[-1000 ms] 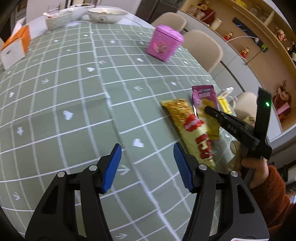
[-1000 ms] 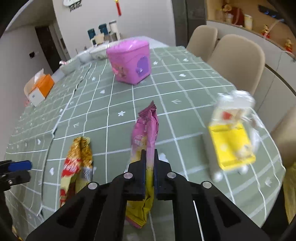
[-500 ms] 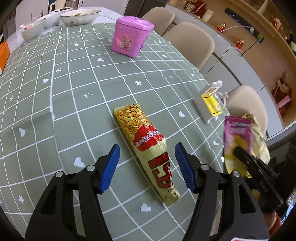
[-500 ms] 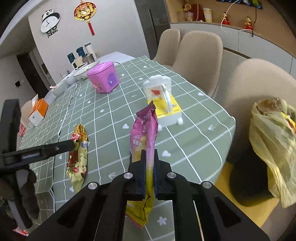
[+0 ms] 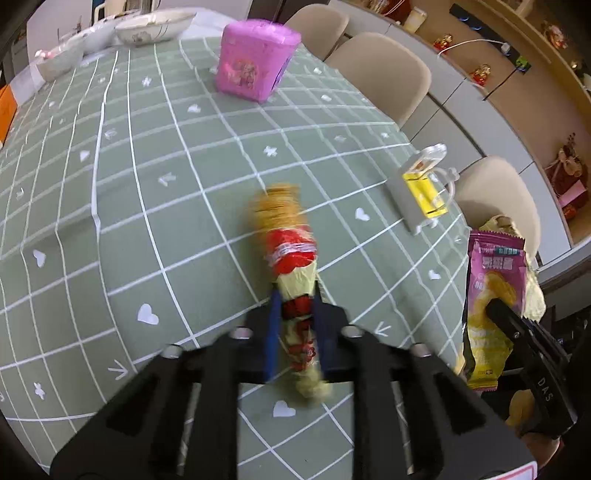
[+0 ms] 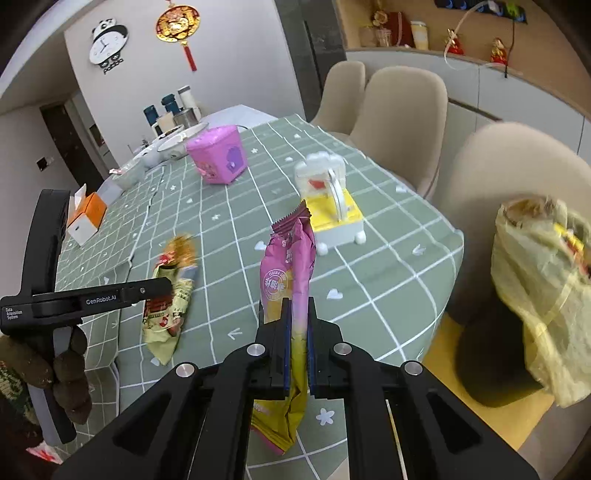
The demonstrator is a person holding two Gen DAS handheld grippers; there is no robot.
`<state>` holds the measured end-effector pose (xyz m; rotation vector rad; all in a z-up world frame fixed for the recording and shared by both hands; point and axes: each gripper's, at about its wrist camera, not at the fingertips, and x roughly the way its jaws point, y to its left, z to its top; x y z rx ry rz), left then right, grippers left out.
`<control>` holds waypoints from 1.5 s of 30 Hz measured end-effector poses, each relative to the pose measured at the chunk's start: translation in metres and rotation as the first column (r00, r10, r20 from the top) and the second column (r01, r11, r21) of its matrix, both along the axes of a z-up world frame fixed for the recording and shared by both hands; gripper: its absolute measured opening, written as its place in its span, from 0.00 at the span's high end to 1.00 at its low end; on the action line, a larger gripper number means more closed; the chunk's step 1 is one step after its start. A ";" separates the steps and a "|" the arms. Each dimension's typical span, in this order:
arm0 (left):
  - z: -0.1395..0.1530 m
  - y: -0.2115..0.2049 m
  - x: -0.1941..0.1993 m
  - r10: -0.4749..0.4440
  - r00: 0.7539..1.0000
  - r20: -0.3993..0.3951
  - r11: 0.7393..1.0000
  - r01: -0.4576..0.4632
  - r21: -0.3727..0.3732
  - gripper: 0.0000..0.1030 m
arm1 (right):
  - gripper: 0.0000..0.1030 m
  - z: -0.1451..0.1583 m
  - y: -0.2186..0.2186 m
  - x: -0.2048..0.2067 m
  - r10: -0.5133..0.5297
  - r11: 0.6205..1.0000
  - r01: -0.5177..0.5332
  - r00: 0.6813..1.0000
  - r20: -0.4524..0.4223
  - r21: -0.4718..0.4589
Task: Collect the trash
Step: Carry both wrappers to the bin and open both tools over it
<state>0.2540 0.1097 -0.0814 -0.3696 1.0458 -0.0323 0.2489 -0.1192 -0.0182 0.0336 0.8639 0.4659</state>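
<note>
My left gripper is shut on a long yellow and red snack wrapper, gripping its near half at the green checked table. The wrapper is blurred; it also shows in the right wrist view under the left gripper. My right gripper is shut on a pink and yellow snack packet, held upright above the table's front right corner; the packet also shows in the left wrist view. A yellowish trash bag hangs open off the table's right side.
A pink box stands far on the table. A white and yellow toy sits near the right edge. Bowls and an orange tissue box are at the far left. Beige chairs line the right side.
My left gripper has moved forward over the yellow and red wrapper and closed on it. My right gripper has carried the pink packet toward the table's right corner near the trash bag.
</note>
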 end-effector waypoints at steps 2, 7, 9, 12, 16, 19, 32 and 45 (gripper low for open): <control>0.017 0.000 -0.003 -0.003 0.999 0.040 1.000 0.004 -0.008 0.92 | 0.92 0.013 -0.002 -0.003 0.005 1.000 -0.005 1.000 0.026 -0.007; 0.070 -0.009 -0.003 -0.022 0.983 0.180 1.000 0.021 0.006 0.92 | 0.92 0.054 -0.015 -0.005 0.004 1.000 -0.003 0.993 0.115 -0.010; 0.097 -0.019 -0.003 -0.034 0.968 0.248 0.999 0.032 0.013 0.92 | 0.92 0.076 -0.025 -0.006 -0.003 1.000 0.004 0.987 0.163 -0.008; 0.133 -0.034 0.001 -0.063 0.942 0.331 0.998 0.055 0.032 0.92 | 0.92 0.107 -0.042 -0.007 -0.017 1.000 0.022 0.970 0.241 -0.020; 0.169 -0.063 0.010 -0.101 0.907 0.409 0.995 0.091 0.044 0.92 | 0.92 0.142 -0.073 -0.007 -0.044 0.998 0.058 0.943 0.330 -0.030; 0.190 -0.092 0.017 -0.128 0.881 0.456 0.992 0.121 0.043 0.92 | 0.92 0.157 -0.102 -0.007 -0.078 0.995 0.095 0.924 0.374 -0.027; 0.183 -0.229 0.054 -0.282 0.853 0.439 0.956 0.288 0.056 0.92 | 0.92 0.147 -0.230 0.006 -0.199 0.977 0.214 0.898 0.392 0.004; 0.091 -0.373 0.114 -0.505 0.840 0.201 0.857 0.515 0.000 0.92 | 0.92 0.099 -0.339 0.037 -0.319 0.939 0.342 0.895 0.311 -0.020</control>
